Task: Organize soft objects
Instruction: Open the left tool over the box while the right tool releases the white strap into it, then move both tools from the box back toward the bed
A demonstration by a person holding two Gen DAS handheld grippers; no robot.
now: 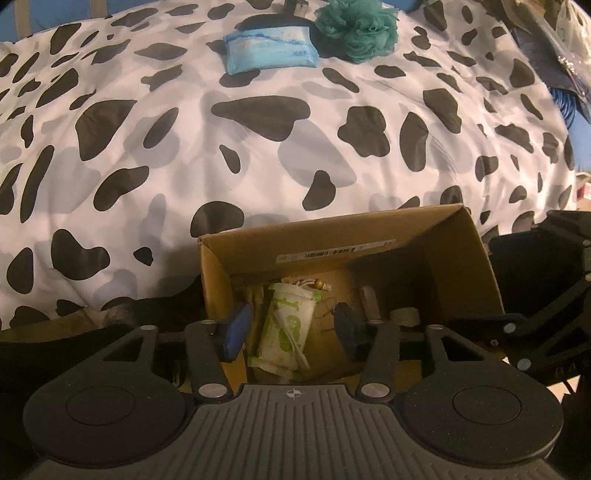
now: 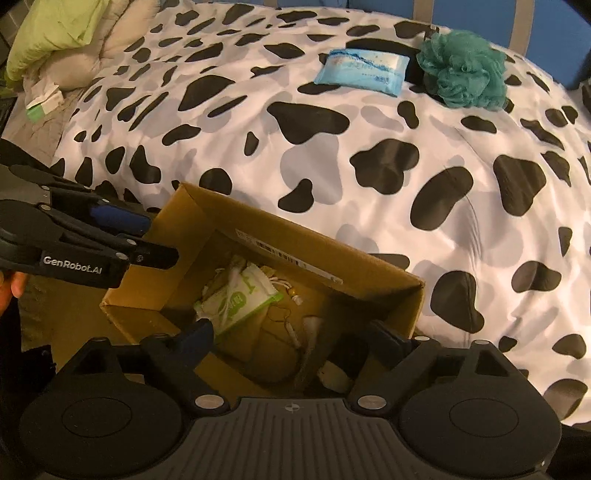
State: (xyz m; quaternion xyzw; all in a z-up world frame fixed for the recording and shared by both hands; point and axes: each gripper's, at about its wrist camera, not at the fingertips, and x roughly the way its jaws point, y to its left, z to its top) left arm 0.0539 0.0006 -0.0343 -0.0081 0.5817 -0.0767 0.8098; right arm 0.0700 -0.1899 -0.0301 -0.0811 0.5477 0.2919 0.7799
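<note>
An open cardboard box (image 1: 332,236) (image 2: 280,236) stands against the cow-print bed. Inside lies a white and green soft pack (image 1: 286,328) (image 2: 240,299) among small bits. A blue tissue pack (image 1: 269,48) (image 2: 362,70) and a teal bath pouf (image 1: 356,27) (image 2: 463,68) lie on the far side of the bed, side by side. My left gripper (image 1: 291,328) is open and empty, held over the box above the green pack. My right gripper (image 2: 291,339) is open and empty over the box's near right part. The left gripper also shows in the right wrist view (image 2: 125,236) at the box's left rim.
The cow-print duvet (image 1: 258,147) (image 2: 369,166) covers the bed. A green pillow (image 2: 55,33) and a small white and green box (image 2: 42,101) lie at the far left. Blue cord and bags (image 1: 565,92) sit at the right edge.
</note>
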